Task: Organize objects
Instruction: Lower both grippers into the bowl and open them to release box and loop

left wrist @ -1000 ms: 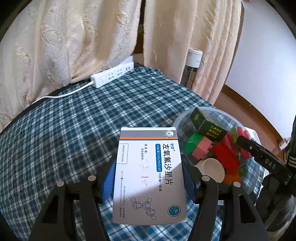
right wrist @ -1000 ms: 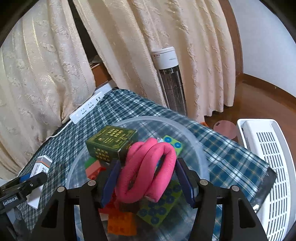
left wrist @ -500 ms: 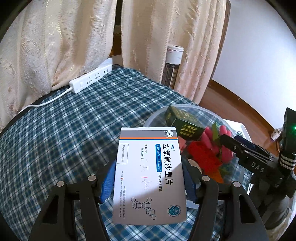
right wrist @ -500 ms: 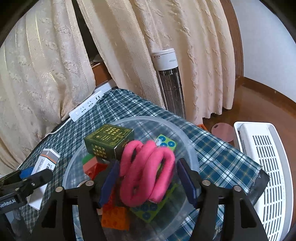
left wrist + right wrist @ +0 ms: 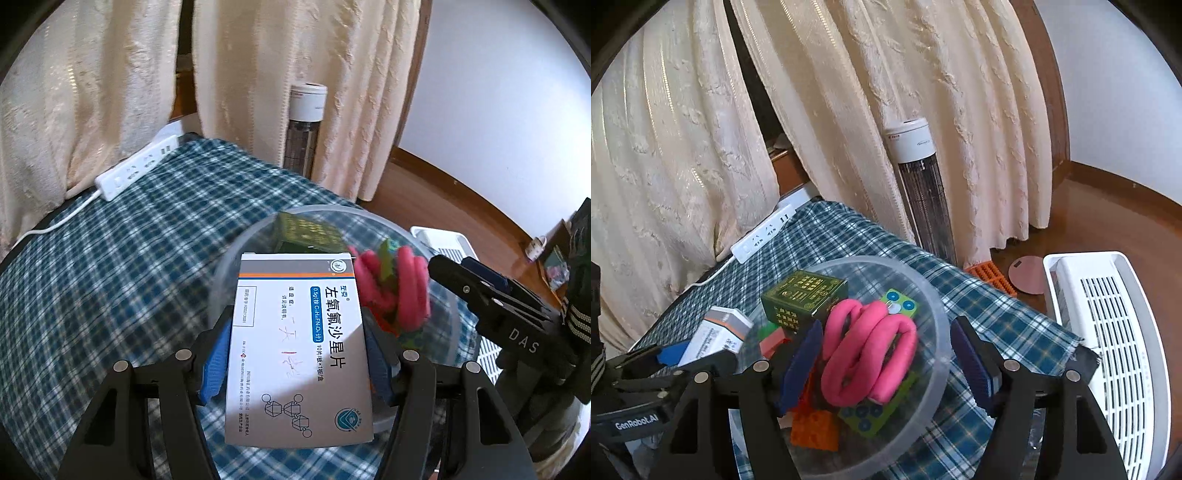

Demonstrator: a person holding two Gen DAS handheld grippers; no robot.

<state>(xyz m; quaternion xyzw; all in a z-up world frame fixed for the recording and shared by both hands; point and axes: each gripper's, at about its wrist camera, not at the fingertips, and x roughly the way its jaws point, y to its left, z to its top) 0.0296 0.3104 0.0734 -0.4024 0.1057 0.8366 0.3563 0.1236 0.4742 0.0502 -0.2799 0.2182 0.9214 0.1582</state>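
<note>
My left gripper (image 5: 297, 354) is shut on a white medicine box (image 5: 299, 350), pads pressed on its long sides. The box hangs over the near rim of a clear plastic bowl (image 5: 317, 211) on the plaid tablecloth. In the bowl lie a pink foam coil (image 5: 868, 350), a dark green box (image 5: 803, 295), a green dotted card (image 5: 875, 413) and an orange brick (image 5: 816, 428). My right gripper (image 5: 886, 363) hovers over the bowl, its jaws opening. The pink coil sits between them, and neither pad presses on it. The right wrist view shows the medicine box (image 5: 716, 336) at the bowl's left.
A white power strip (image 5: 136, 170) lies at the table's far edge under cream curtains (image 5: 683, 147). A tower heater (image 5: 919, 192) stands behind the table. On the floor to the right are a white slatted appliance (image 5: 1108, 332) and a round disc (image 5: 1027, 275).
My left gripper has carried the medicine box to the right, over the bowl's rim. The right jaws have widened off the pink coil, which now rests in the bowl.
</note>
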